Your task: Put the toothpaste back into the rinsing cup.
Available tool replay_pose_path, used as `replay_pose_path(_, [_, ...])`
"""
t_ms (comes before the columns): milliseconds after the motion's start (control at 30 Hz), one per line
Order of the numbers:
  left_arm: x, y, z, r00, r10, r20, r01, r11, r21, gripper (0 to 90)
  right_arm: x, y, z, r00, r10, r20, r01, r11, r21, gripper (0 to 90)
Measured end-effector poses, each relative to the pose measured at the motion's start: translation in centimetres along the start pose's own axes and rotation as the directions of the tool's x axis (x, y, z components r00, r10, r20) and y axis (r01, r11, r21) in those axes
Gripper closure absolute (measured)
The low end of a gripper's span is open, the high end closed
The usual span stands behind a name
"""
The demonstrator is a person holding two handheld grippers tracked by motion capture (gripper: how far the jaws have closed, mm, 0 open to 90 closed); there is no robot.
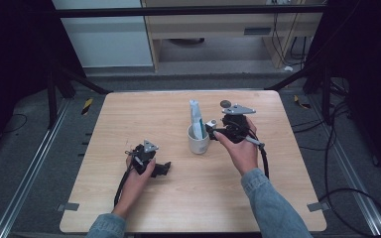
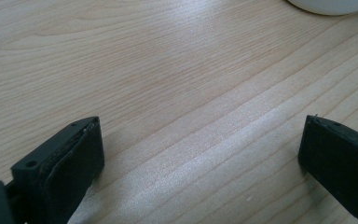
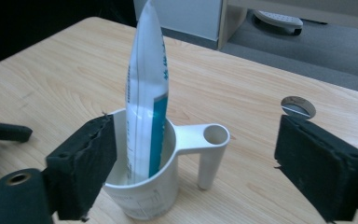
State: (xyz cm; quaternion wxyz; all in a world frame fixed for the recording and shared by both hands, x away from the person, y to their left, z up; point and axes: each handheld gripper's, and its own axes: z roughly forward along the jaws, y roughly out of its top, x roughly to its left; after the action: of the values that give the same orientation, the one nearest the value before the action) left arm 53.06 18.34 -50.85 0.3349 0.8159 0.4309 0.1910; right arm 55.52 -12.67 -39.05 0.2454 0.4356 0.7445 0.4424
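Right gripper (image 3: 193,158), jaws wide and holding nothing, faces the white cup (image 3: 154,186) near the bench's (image 1: 129,114) centre; the tube (image 3: 147,93) stands upright inside. Left gripper (image 2: 200,163), wide, empty, rests toward the near-left edge. Placement appears complete.

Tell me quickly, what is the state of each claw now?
Left claw: open, holding nothing, over bare table.
Right claw: open, holding nothing, facing the cup.

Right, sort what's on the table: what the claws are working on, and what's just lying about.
In play:
- cup, white, right claw open on either side of it
- tube, standing in the cup

Lying about:
- small round disc beyond the cup
- left claw, open, idle over bare table
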Motion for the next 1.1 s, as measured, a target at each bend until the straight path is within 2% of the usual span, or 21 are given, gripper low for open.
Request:
replay_pose_path(267, [-0.1, -0.1, 0.0, 1.0000, -0.001, 0.003, 0.001, 1.0000, -0.005, 0.0, -0.9, -0.3, -1.0, 0.9989, -0.040, 0.022, 0.039, 0.9980, 0.050, 8.5])
replay_pose_path(500, [-0.1, -0.1, -0.1, 1.0000, -0.001, 0.002, 0.001, 1.0000, -0.005, 0.0, -1.5, -0.2, -2.4, 0.9980, -0.057, 0.027, 0.055, 0.9976, 0.042, 8.1])
replay_pose_path(633, [-0.1, -0.1, -0.1, 1.0000, -0.002, 0.001, 0.002, 1.0000, -0.005, 0.0, -1.9, -0.5, -3.1, 0.9963, -0.081, 0.029, 0.079, 0.9951, 0.060, 7.5])
replay_pose_path(833, [-0.2, -0.1, -0.1, 1.0000, -0.005, -0.001, 0.005, 1.0000, -0.006, 0.0, -2.8, -1.3, -3.9, 0.9936, -0.107, 0.034, 0.103, 0.9884, 0.112, 6.9])
replay_pose_path(1000, [-0.2, -0.1, -0.1, 1.0000, -0.004, -0.002, 0.004, 1.0000, -0.006, 0.0, -3.5, -2.5, -4.4, 0.9935, -0.108, 0.036, 0.103, 0.9877, 0.118, 7.9])
replay_pose_path(1100, [-0.2, -0.1, -0.1, 1.0000, -0.006, -0.002, 0.006, 1.0000, -0.007, 0.0, -4.0, -3.4, -4.6, 0.9909, -0.125, 0.049, 0.118, 0.9843, 0.132, 7.7])
